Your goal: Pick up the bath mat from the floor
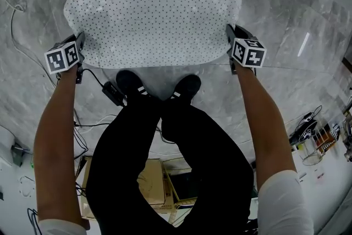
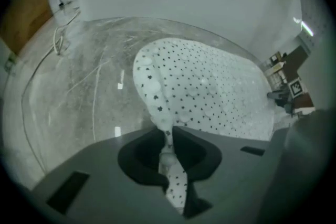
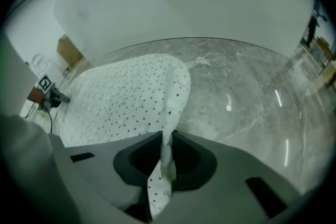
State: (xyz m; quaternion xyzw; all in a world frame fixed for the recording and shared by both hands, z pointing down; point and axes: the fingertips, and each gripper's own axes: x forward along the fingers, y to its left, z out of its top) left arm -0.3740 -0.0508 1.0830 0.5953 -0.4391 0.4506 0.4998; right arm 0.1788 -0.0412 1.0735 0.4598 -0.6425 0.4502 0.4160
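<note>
Bath mat (image 1: 154, 14) spread flat on the marble floor (image 1: 286, 19), just ahead of the shoes (image 1: 127, 82). Left claw (image 2: 168, 150) pinching a raised fold at the mat's left end; right claw (image 3: 167, 150) pinching a like fold at the right end. Both pressed together on the sheet, with only a narrow strip of rim inside each.

Risks, as judged:
- Slip-out on the lift. Cause: shallow bite near the rim, soft sheet, whole weight hanging from two small pinches.
- Sticking to the polished floor. Cause: round bumps on the upturned rim, possibly suckers; a straight pull likely to jerk one end out of its claw.
- Uneven rise of the two ends, then sag in the middle and drag along the floor.
- Snag at the near edge. Cause: toes very close to it; touching or apart not settled from above.
- Cable (image 1: 93, 77) beside the left end, near enough to get caught.

View notes:
- Head view only: whole outline of the mat, claws at opposite ends, shoes, cable. Pads not readable there.
- Left gripper view and right gripper view only: fold standing between the pads, rim peeled off the floor beside each pinch, bumps on it.
</note>
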